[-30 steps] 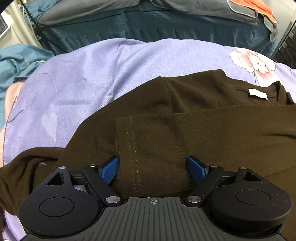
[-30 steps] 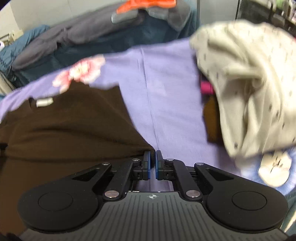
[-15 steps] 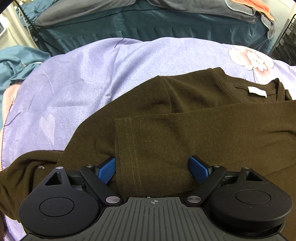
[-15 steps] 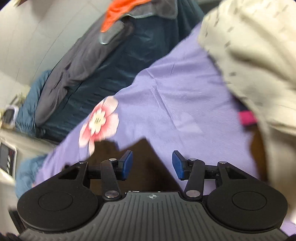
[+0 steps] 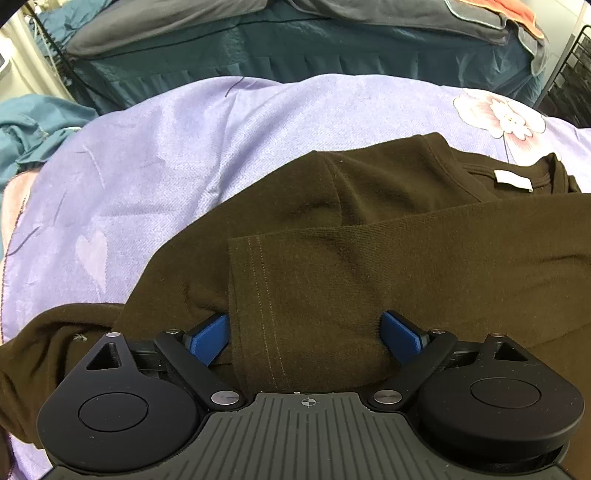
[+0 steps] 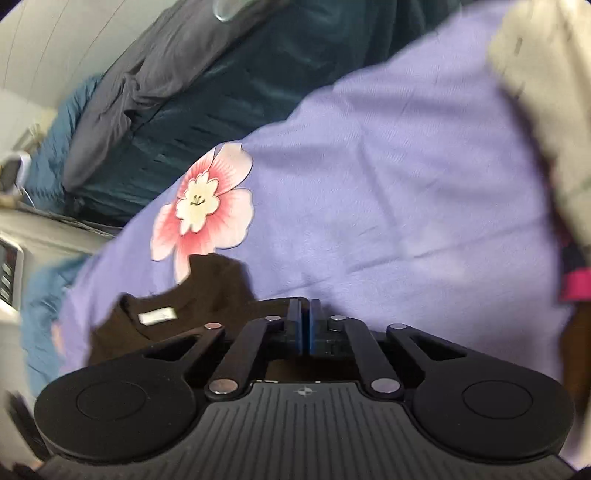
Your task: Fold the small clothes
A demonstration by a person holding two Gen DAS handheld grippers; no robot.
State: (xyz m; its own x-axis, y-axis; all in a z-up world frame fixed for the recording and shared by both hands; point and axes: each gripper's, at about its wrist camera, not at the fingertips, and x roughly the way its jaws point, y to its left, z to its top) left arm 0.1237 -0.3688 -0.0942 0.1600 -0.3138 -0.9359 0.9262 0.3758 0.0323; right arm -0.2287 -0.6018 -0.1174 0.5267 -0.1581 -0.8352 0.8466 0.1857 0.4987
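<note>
A dark brown long-sleeved top [image 5: 369,236] lies on the lilac bedsheet [image 5: 166,155], one sleeve folded across its body, the white neck label [image 5: 513,181] at the right. My left gripper [image 5: 306,332] is open, its blue pads either side of the folded sleeve's cuff end [image 5: 266,310]. My right gripper [image 6: 304,325] is shut, its pads pressed together at the shoulder of the top [image 6: 207,288] near the label [image 6: 157,316]. I cannot tell whether cloth is pinched between them.
A cream speckled garment [image 6: 546,92] is heaped at the right, with a pink and dark item [image 6: 574,280] under it. A teal quilt [image 5: 295,48] and grey bedding [image 5: 166,18] lie beyond the sheet. A pink flower print [image 6: 203,206] marks the sheet.
My right gripper opened half a second ago, moved up toward the top's shoulder and collar, and has now shut. My left gripper stays open around the cuff, barely moved.
</note>
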